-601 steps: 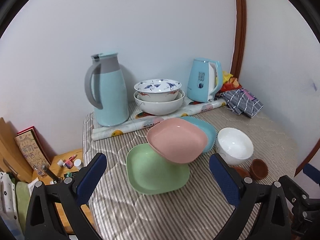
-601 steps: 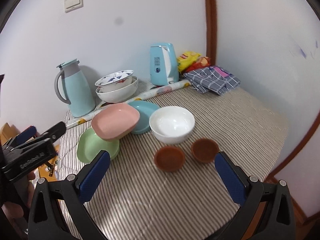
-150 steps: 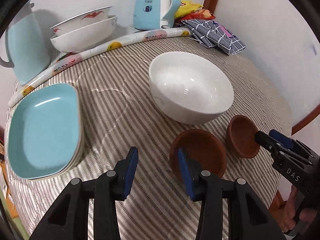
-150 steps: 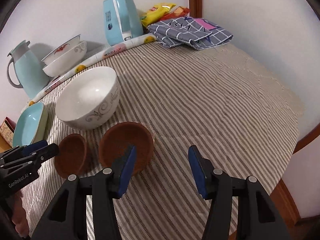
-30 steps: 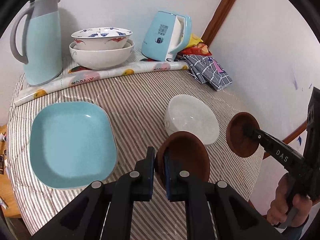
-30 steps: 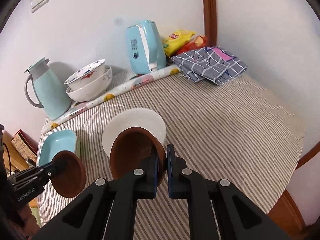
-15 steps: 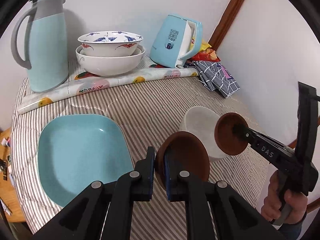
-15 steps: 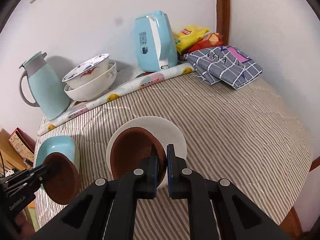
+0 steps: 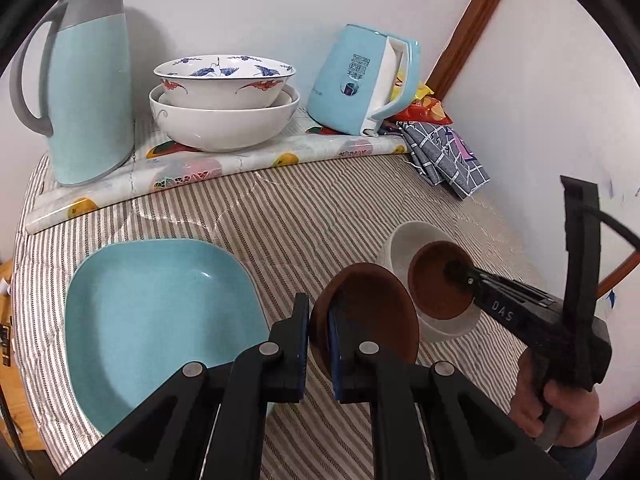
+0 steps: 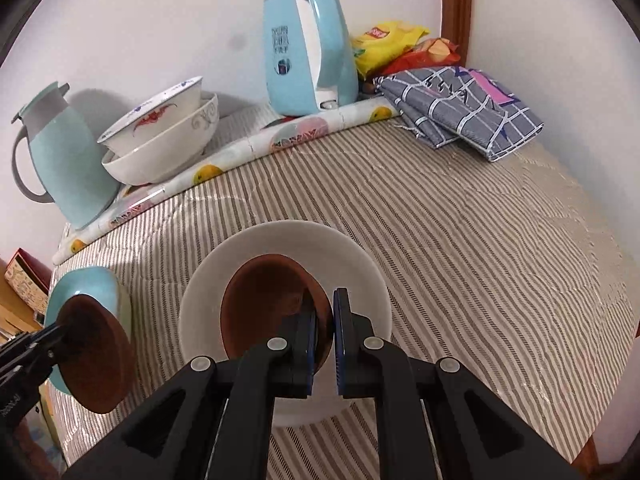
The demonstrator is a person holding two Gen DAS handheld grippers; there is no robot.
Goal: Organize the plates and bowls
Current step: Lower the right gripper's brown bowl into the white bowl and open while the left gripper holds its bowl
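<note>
Brown dish (image 10: pixel 264 304) in R gripper (image 10: pixel 324 320) – hides white bowl (image 10: pixel 360 276) base.

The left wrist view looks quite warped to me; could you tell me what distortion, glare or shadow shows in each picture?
Left wrist view: fisheye bends the door frame and table edge, corners are black, and a soft highlight sits on the blue plate. Right wrist view: same curvature, the thermos casts a soft shadow on the wall, and both views look sharp.
</note>
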